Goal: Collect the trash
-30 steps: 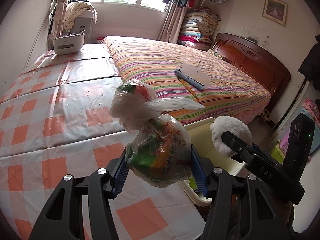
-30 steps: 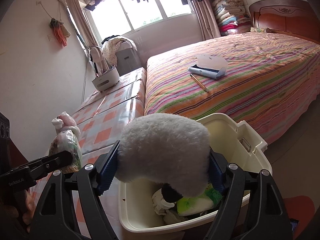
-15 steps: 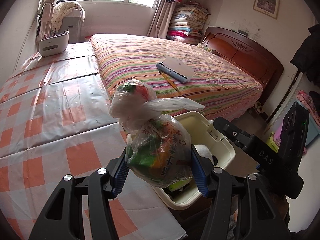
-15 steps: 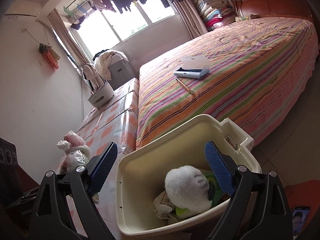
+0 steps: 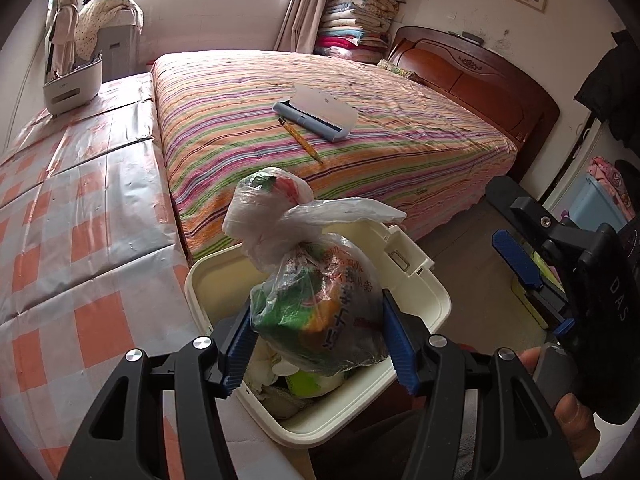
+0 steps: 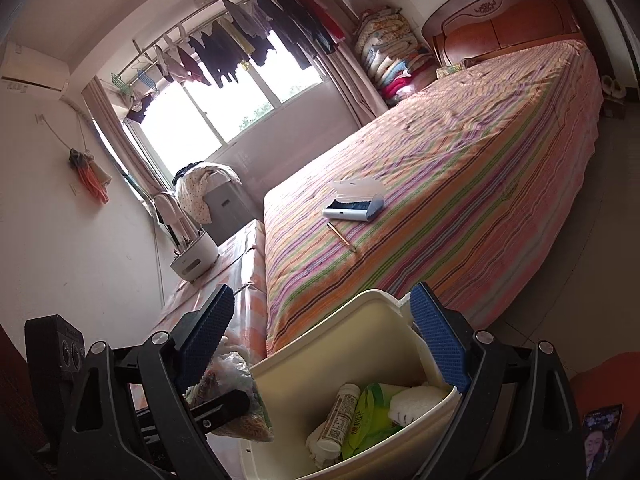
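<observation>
My left gripper [image 5: 318, 342] is shut on a knotted clear plastic bag of trash [image 5: 320, 312] and holds it over the cream bin [image 5: 416, 316]. The bag also shows at the bin's left rim in the right wrist view [image 6: 232, 392]. My right gripper [image 6: 324, 344] is open and empty above the bin [image 6: 332, 336]. Inside the bin lie a white fluffy toy [image 6: 412, 404], a small bottle [image 6: 340, 416] and a green wrapper [image 6: 368, 416]. The right gripper shows at the right of the left wrist view [image 5: 532, 276].
A striped bed [image 5: 340, 128] holds a grey-blue case [image 5: 316, 114] and a pencil [image 5: 302, 140]. A checkered orange and white covered table [image 5: 80, 220] lies left of the bin, with a white holder [image 5: 72, 88] at its far end.
The right gripper opened and dropped the white fluffy toy into the bin, then lifted away. The left gripper carried the bag rightwards from above the table to over the bin.
</observation>
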The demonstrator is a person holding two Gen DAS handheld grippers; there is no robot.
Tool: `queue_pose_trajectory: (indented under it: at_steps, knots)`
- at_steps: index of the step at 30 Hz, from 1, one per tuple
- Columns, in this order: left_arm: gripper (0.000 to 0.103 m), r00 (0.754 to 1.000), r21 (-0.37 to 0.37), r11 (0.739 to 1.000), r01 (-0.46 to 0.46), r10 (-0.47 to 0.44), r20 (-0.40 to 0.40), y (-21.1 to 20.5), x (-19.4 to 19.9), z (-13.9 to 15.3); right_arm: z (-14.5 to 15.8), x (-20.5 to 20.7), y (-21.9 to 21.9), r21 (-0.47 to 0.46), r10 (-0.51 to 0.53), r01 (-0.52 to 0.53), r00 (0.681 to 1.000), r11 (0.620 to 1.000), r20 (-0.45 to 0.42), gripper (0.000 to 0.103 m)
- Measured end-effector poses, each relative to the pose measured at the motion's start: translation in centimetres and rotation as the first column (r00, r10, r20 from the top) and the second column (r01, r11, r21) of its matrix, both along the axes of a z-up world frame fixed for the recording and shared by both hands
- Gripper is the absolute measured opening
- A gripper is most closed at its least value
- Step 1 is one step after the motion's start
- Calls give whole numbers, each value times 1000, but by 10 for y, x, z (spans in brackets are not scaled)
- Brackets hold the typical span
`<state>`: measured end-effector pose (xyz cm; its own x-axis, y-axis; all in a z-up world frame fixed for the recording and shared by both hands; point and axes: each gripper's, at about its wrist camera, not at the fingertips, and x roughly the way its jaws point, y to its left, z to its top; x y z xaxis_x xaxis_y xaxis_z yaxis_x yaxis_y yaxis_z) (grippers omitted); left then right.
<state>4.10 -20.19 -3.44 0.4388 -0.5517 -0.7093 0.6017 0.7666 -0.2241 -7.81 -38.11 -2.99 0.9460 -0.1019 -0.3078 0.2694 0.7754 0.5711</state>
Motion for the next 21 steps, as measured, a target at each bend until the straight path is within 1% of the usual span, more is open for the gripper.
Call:
queue_pose_trajectory:
  at_steps: [3, 5, 6, 9, 11, 16, 18, 21]
  knots:
    - [58, 1000, 13, 1000, -4, 4, 3, -11, 1, 0, 8, -12, -6, -16, -33, 33, 999, 999, 12, 89]
    - [70, 1000, 33, 999, -18, 18, 19, -16, 1, 2, 12, -20, -11, -30, -50, 50, 999, 998, 11, 91]
    - [72, 999, 41, 999, -30, 28, 34, -16, 0, 4, 14, -22, -13, -33, -55, 55, 998, 998, 5, 92]
    - [77, 994, 66, 995, -78, 73, 79, -16, -6, 10, 20, -31, -16, -50, -54, 53, 998, 997, -21, 95]
    - [78, 988, 90, 989, -119, 109, 109, -12, -11, 14, 23, -33, -13, -88, -50, 44, 997, 995, -66, 96]
    - [81, 959, 126, 965, -231, 204, 198, 5, -27, 26, 21, -36, 3, -172, 7, -30, 991, 985, -135, 96]
    - [81, 943, 137, 951, -277, 241, 231, 13, -33, 30, 19, -37, 9, -188, 28, -57, 988, 981, -153, 96]
    - [81, 916, 137, 930, -341, 296, 270, 28, -40, 36, 15, -37, 15, -187, 76, -109, 981, 976, -178, 96]
